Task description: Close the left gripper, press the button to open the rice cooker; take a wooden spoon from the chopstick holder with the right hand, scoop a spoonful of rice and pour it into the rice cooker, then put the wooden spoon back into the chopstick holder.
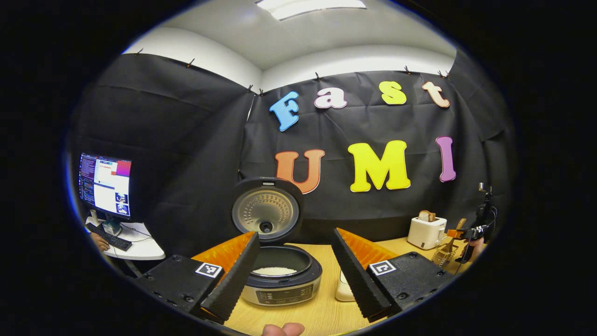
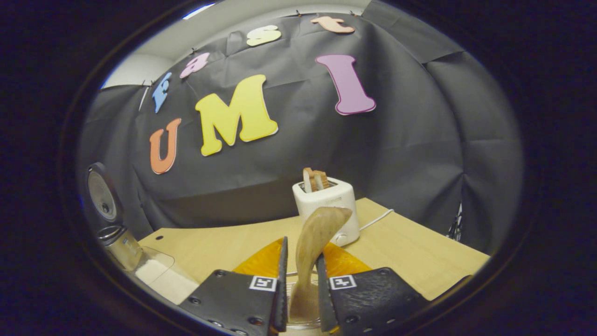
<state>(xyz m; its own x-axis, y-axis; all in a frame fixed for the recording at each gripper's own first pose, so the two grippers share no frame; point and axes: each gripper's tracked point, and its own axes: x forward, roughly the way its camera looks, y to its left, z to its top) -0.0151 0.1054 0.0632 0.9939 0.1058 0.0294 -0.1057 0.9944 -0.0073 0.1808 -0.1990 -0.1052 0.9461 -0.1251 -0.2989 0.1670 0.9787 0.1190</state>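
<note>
The rice cooker [image 1: 280, 275] stands on the bench [image 1: 317, 312] with its lid [image 1: 267, 210] swung fully up, so the button step is done. The left gripper [image 1: 298, 289] hangs in front of it with its fingers [image 1: 233, 275] spread wide apart, holding nothing, the cooker's pot showing between them. White rice lies in the bottom of that pot, a shallow layer well below the rim.

Farther right on the bench, the toaster [image 1: 426, 232] carries slices of bread in its slots. Just beside it stands the wire chopstick holder [image 1: 443, 254], with the right gripper [image 1: 459, 232] over it.

In the right gripper view, the right gripper's fingers [image 2: 282, 280] are clenched on the wooden spoon [image 2: 315, 252], one finger pressing each side of its handle, the bowl end pointing up toward the toaster. The spoon's lower end appears to sit in the holder's rim below the fingers, so the step in hand looks like the spoon's return, or else its first lift; the frames do not settle which. Either way, the move goes best straight along the handle, keeping it upright so the light wire holder does not tip or drag.

At the left edge of that view, a clear container [image 2: 161, 277] holds white rice near the cooker.
</note>
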